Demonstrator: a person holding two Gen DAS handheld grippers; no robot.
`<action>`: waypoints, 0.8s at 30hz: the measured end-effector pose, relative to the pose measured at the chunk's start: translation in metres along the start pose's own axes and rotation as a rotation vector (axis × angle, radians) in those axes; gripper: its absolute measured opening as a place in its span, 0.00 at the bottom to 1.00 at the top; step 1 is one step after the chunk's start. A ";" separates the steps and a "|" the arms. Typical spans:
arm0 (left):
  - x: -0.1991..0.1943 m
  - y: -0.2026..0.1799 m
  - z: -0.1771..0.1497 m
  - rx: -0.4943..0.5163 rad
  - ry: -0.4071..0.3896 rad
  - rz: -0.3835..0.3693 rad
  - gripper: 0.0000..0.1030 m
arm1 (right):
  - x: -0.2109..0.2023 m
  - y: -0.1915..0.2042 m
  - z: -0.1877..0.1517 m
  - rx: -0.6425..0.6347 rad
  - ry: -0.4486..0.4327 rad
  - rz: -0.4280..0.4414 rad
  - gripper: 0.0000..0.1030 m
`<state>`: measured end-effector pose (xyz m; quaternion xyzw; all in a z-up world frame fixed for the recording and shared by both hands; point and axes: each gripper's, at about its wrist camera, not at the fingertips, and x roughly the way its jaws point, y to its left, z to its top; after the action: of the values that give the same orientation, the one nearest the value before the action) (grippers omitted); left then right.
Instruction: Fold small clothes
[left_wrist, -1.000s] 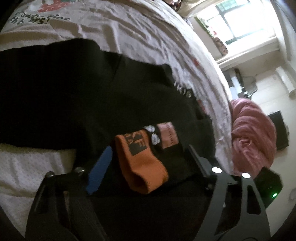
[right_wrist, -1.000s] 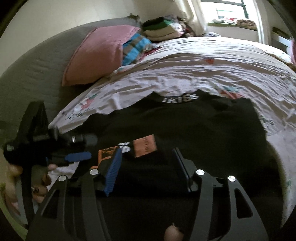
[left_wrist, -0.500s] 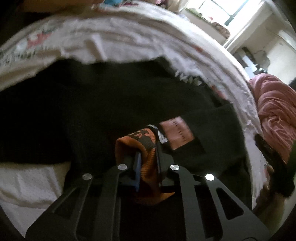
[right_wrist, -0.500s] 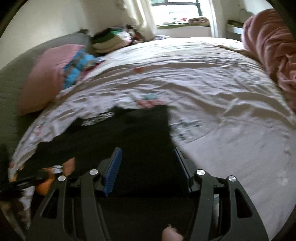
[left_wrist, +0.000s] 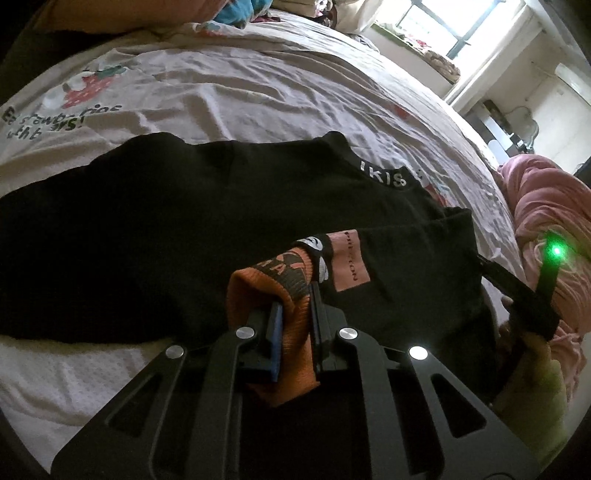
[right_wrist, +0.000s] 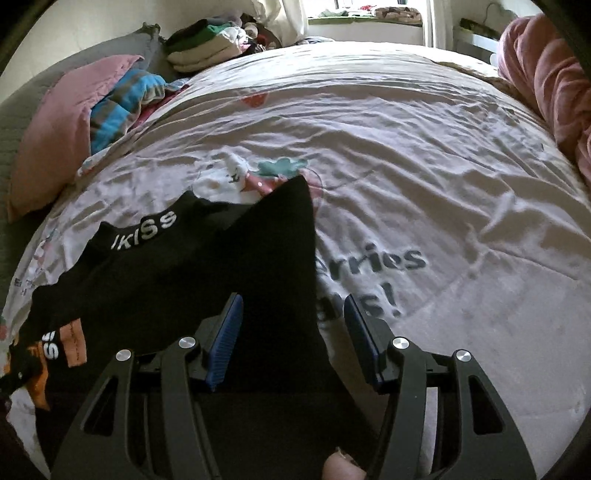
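A black sweatshirt (left_wrist: 166, 229) lies spread on the bed, its collar (left_wrist: 384, 177) printed with white letters. One sleeve is folded across the body; it ends in an orange cuff (left_wrist: 258, 291) beside a pink patch (left_wrist: 347, 258). My left gripper (left_wrist: 295, 306) is shut on that orange cuff, which bunches up between the pads. In the right wrist view the sweatshirt (right_wrist: 221, 266) fills the lower left. My right gripper (right_wrist: 291, 306) stands open over its right edge, one finger above black cloth and the other above the sheet. The cuff (right_wrist: 37, 384) shows at the far left there.
The printed bed sheet (right_wrist: 424, 166) stretches wide to the right of the sweatshirt. A pink pillow (right_wrist: 55, 147), a blue striped cloth (right_wrist: 122, 103) and a stack of folded clothes (right_wrist: 199, 48) sit at the head. A pink blanket (right_wrist: 546, 81) is heaped at the right edge.
My left gripper has closed on the orange cuff, which lay between its open fingers a second ago. My right gripper has swung right, from over the cuff to the sweatshirt's right edge.
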<state>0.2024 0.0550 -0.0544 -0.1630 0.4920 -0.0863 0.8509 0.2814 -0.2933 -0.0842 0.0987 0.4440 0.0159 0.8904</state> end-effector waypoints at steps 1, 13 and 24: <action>0.000 -0.001 -0.001 0.005 0.001 -0.001 0.06 | 0.003 0.000 0.002 0.009 0.002 0.000 0.54; 0.000 -0.019 0.000 0.051 -0.009 -0.018 0.06 | 0.001 -0.018 0.015 0.037 -0.031 0.066 0.11; 0.019 0.004 0.002 0.000 0.043 0.024 0.07 | 0.005 -0.012 0.006 -0.042 -0.048 -0.073 0.23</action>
<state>0.2135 0.0531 -0.0703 -0.1552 0.5120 -0.0798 0.8411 0.2883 -0.3054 -0.0875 0.0641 0.4256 -0.0096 0.9026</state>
